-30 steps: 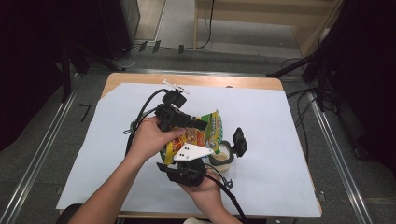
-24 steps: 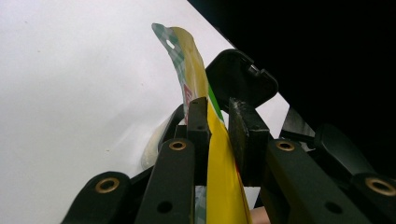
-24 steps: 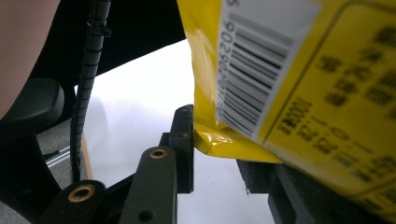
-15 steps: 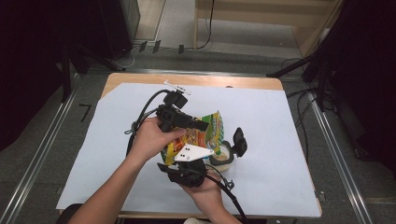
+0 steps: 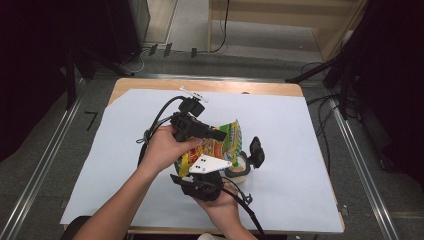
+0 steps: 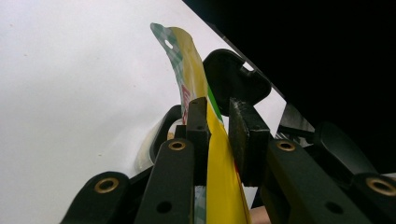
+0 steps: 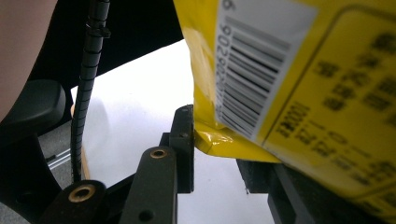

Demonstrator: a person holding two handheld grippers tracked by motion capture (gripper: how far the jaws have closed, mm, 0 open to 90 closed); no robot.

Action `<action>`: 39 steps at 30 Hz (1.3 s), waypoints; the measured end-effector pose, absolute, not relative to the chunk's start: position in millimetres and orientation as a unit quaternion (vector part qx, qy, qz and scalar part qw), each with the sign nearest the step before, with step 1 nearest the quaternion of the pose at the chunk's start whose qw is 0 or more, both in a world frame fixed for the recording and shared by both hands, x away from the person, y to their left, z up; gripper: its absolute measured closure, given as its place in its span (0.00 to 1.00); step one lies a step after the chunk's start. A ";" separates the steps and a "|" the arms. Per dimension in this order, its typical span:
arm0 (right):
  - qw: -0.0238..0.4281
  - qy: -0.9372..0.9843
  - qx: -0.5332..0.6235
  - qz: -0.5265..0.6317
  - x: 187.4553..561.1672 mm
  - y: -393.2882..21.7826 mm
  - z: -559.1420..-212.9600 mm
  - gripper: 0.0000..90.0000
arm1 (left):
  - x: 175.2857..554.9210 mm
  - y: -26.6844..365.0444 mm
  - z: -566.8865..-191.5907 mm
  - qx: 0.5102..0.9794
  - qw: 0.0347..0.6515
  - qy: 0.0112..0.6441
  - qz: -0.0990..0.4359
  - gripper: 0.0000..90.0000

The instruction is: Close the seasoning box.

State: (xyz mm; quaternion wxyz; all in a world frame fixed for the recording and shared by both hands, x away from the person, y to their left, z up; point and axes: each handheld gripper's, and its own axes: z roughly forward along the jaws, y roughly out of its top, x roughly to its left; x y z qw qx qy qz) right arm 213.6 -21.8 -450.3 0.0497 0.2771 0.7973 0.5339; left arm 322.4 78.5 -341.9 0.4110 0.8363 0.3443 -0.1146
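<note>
A yellow snack bag (image 5: 216,146) with green and red print is held upright over the table between my two grippers. My left gripper (image 5: 220,134) comes from the left and is shut on the bag's upper edge; in the left gripper view (image 6: 218,126) the yellow film (image 6: 219,177) runs between its pads. From the near side my right gripper (image 5: 197,170) is shut on the bag's bottom corner; the right gripper view (image 7: 224,154) has the barcode side (image 7: 261,70) over its right jaw. A small white cup (image 5: 239,169) with an open black flip lid (image 5: 256,151) stands just right of the bag.
The table is covered by a white sheet (image 5: 300,150), with the wooden top (image 5: 260,89) showing along the far edge. Cables (image 5: 160,115) loop from the left gripper over the sheet. Metal rails (image 5: 45,165) run along both sides on the floor.
</note>
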 end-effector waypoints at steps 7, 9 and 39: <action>0.050 0.795 0.283 0.534 213.6 -24.4 -452.6 0.79 | 321.6 73.0 -342.6 0.839 0.408 0.340 -0.115 0.87; 0.050 0.795 0.283 0.534 213.5 -24.8 -452.4 0.79 | 321.6 72.8 -342.6 0.840 0.408 0.339 -0.115 0.87; 0.055 0.796 0.284 0.532 214.5 -24.9 -455.7 0.79 | 319.7 70.7 -342.5 0.840 0.407 0.337 -0.124 0.87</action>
